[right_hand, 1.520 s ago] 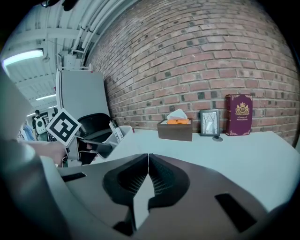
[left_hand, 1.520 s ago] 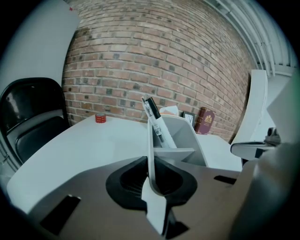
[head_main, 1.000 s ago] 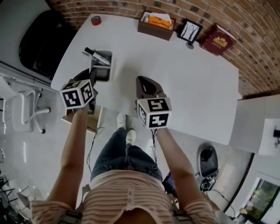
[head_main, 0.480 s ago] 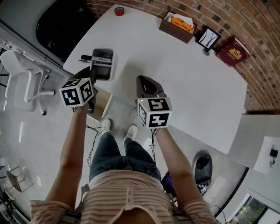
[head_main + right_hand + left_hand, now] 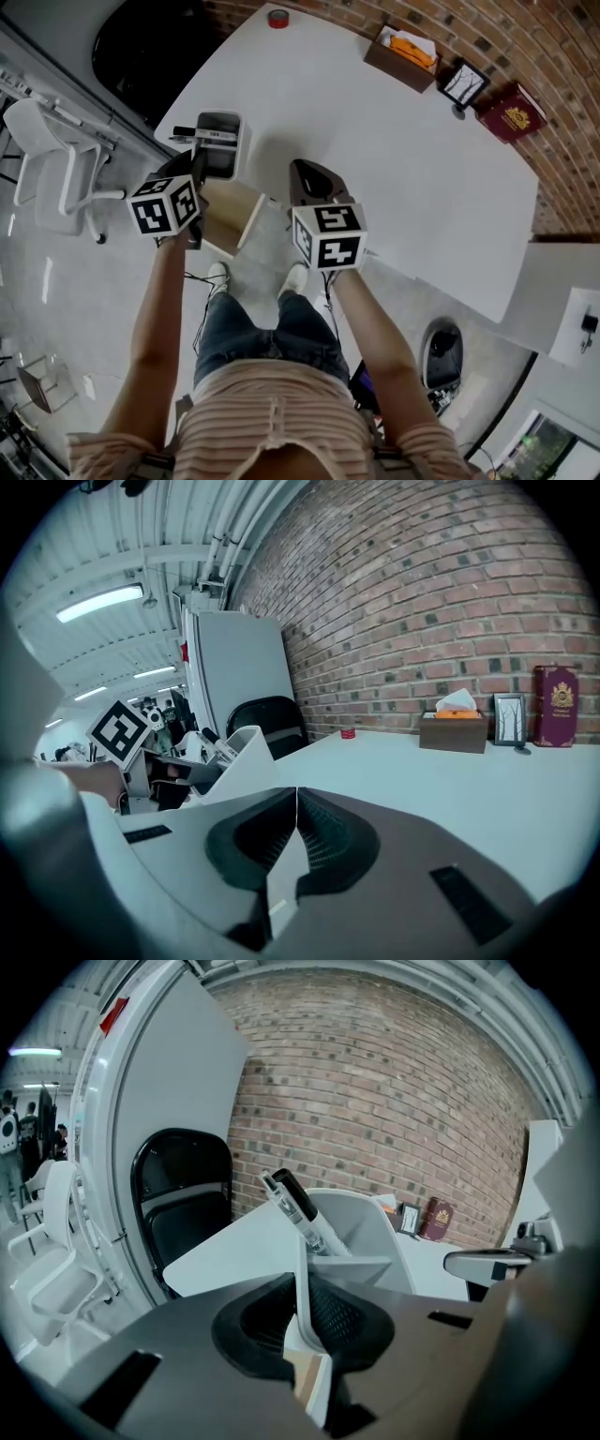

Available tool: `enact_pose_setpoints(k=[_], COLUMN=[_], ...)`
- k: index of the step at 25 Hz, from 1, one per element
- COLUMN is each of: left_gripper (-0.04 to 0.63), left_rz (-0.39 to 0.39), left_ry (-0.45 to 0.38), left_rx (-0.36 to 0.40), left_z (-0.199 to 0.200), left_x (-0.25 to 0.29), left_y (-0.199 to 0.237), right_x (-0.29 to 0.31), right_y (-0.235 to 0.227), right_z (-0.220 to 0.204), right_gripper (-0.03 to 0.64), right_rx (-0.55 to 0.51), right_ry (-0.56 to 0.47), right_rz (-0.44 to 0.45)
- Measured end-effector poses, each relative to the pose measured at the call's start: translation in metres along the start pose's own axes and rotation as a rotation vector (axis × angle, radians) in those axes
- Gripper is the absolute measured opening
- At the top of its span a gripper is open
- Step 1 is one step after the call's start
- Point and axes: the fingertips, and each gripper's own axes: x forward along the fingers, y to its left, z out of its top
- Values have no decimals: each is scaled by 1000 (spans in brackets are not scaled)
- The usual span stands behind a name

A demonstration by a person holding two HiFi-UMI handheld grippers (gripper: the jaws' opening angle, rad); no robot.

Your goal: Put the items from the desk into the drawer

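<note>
Pulled wood-lined white drawer (image 5: 230,217) further out from under white desk (image 5: 394,159) than a second ago, interior now exposed. Clamping drawer front with left gripper (image 5: 302,1302); keeping right gripper (image 5: 294,803) closed, empty. Still to load: grey plastic tray of markers (image 5: 220,150), on desk edge just beside drawer. Looks ready for loading.

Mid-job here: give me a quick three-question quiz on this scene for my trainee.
1. True or false: the drawer is closed.
2. Which item stands between the tissue box and the red book?
3. What do the left gripper's jaws clamp: A nothing, B a white panel of the drawer, C the red book?
Key: 1 false, it stands open; 2 the picture frame; 3 B.
</note>
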Motion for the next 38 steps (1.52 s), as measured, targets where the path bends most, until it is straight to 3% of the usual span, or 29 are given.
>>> enact_pose_setpoints(k=[17,28,38], left_gripper=[41,41,41], left_rz=[-87,-171,-228], left_ry=[109,187,257], left_rx=[41,93,124], left_z=[-49,-93,-148], left_x=[-35,-26,-13], left_y=[141,185,183], right_x=[82,110,104], right_y=[143,182,185], right_z=[-42,-97,-156], right_gripper=[17,17,17], right_rx=[57,118,186], right_ry=[77,143,203], right_rz=[-46,-129,-199])
